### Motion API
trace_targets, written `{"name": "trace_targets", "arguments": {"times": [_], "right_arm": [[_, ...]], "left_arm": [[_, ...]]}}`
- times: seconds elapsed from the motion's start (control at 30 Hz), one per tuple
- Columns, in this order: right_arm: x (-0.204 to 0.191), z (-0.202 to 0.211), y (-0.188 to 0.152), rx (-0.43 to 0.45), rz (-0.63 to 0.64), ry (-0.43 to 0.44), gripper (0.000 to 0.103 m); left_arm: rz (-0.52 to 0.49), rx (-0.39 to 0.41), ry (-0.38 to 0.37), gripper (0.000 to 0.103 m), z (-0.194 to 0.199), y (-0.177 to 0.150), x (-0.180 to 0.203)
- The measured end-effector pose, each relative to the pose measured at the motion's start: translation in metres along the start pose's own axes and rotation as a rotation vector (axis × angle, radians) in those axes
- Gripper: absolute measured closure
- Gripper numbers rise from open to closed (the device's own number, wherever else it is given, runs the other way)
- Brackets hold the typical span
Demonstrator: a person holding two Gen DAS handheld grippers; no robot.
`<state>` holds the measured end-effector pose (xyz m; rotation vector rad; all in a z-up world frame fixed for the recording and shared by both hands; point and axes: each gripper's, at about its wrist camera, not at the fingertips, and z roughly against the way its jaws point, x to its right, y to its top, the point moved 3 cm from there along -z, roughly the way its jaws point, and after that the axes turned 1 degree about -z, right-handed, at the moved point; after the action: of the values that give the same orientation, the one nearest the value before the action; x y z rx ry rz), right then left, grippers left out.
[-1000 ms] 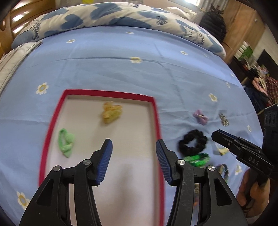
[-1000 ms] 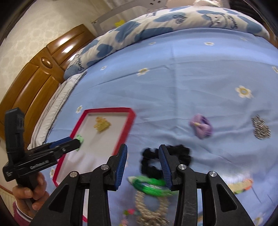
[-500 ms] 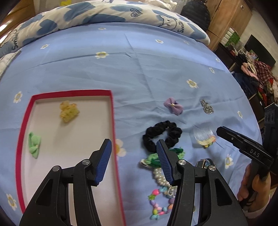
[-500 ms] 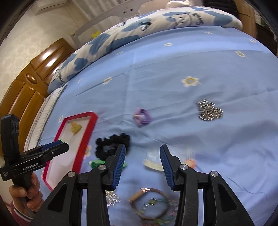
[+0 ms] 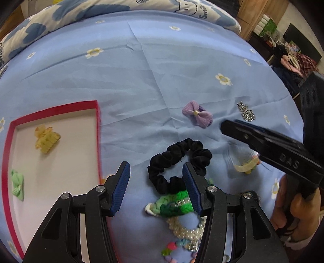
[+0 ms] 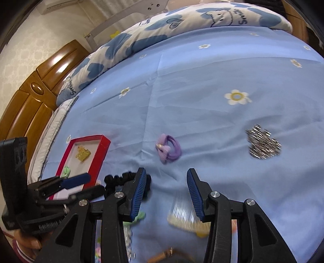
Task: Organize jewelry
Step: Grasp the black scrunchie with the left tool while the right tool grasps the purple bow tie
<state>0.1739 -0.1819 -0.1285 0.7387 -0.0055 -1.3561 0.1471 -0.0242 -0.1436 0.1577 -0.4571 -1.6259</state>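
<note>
Left claw (image 5: 156,182) open, black scrunchie (image 5: 179,162) possibly between

"DAS" marks the right gripper (image 5: 228,126); "Smile" the pillow (image 6: 202,18).

a light blue bedsheet (image 5: 154,85) printed with small white daisies covers the bed, creased in long folds across its middle. along its far edge lies a white quilt (image 6: 182,22) patterned with big blue hearts, cartoon faces and lettering, and beside it in the right wrist view stands a glossy brown wooden headboard (image 6: 34,97) against pale patterned wallpaper (image 6: 30,46). in the left wrist view, past the bed's far right corner, a wooden cabinet (image 5: 255,14) stands near a heap of clothes (image 5: 297,62).
</note>
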Motion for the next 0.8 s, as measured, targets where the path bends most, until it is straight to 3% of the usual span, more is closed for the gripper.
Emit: {"name": "trace_targets", "arguments": {"times": [0.17, 0.3, 0.33, 0.43, 0.8], "right_arm": [[0.001, -0.03, 0.011, -0.039, 0.019, -0.004, 0.058], [0.006, -0.046, 0.014, -0.061, 0.026, -0.024, 0.067], [0.008, -0.047, 0.014, -0.06, 0.026, -0.032, 0.079], [0.013, -0.044, 0.012, -0.05, 0.015, -0.026, 0.086], [0.009, 0.004, 0.004, 0.019, -0.006, 0.014, 0.088]], "left_arm": [[-0.003, -0.037, 0.001, 0.053, -0.02, 0.003, 0.001], [-0.012, -0.059, 0.0, 0.087, -0.032, 0.002, 0.002], [-0.015, -0.055, 0.004, 0.09, -0.032, 0.002, 0.002], [-0.016, -0.041, -0.011, 0.093, -0.028, 0.002, 0.0], [0.059, 0.073, -0.048, 0.094, 0.03, -0.003, -0.016]]}}
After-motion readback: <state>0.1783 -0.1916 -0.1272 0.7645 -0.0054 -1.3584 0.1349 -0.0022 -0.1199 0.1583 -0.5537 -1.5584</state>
